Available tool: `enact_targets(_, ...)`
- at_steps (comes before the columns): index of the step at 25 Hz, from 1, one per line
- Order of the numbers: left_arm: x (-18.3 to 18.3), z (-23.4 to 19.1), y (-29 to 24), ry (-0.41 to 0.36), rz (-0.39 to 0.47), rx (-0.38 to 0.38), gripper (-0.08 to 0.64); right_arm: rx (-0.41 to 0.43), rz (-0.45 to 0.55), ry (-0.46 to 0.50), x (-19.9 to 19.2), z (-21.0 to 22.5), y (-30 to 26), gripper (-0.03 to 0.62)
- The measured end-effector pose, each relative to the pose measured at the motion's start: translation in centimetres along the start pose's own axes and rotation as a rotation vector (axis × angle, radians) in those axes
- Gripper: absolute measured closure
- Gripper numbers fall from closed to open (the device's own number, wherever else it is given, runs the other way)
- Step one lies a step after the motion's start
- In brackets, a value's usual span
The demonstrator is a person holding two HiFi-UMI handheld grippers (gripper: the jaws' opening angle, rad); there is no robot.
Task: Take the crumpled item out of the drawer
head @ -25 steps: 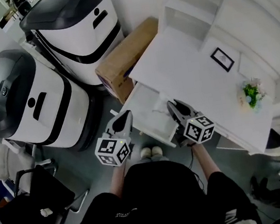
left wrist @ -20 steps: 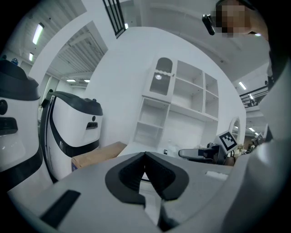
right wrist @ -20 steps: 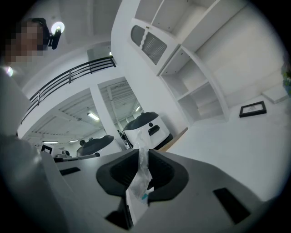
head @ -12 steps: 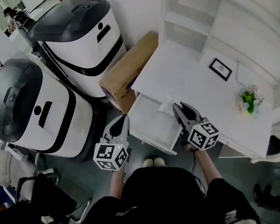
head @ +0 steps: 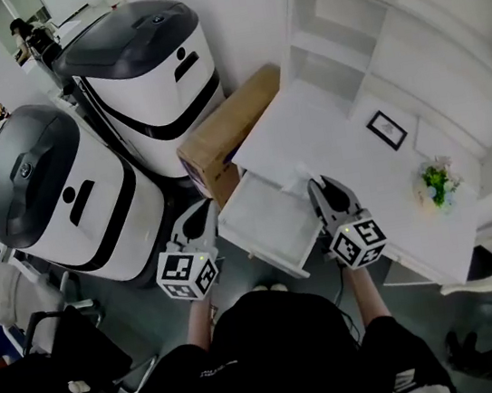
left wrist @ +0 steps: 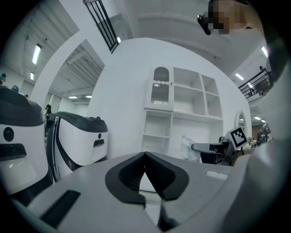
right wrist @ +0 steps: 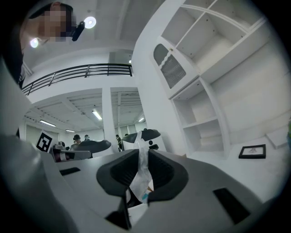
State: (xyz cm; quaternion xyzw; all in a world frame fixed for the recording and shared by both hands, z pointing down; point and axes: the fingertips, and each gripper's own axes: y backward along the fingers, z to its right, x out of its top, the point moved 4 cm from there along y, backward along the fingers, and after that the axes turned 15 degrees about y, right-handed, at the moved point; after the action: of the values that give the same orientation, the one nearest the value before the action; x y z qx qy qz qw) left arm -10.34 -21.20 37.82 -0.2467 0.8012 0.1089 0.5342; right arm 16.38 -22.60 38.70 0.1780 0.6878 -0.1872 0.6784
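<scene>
The right tongs (head: 316, 186) are closed most of the way on a crumpled wrapper (right wrist: 142, 176). Its thin white strip is pinched between the pads, sticks up past the tips and hangs down behind them. The left tongs (head: 203, 209) are closed at the tips with nothing between them.

The open drawer (head: 263, 220) lies between the two tongs and below them. The wrapper is out of it, up at the right tongs' tips over the edge of the white bench (head: 318, 130).

Ahead of the right tongs on the bench are a small picture frame (head: 389, 127) and, off to their right, a little plant (head: 436, 181). White shelves (head: 331, 32) stand beyond. A cardboard box (head: 228, 134) sits just ahead of the left tongs, with two large white and black machines (head: 62, 191) to their left.
</scene>
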Motion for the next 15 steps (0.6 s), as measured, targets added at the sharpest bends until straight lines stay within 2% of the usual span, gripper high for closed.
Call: enact_targets(15,0.63,-0.21,-0.29,-0.035,0.011,0.020,0.563,-0.035,-0.006,0.072,0.72,0.72,-0.07,0.549)
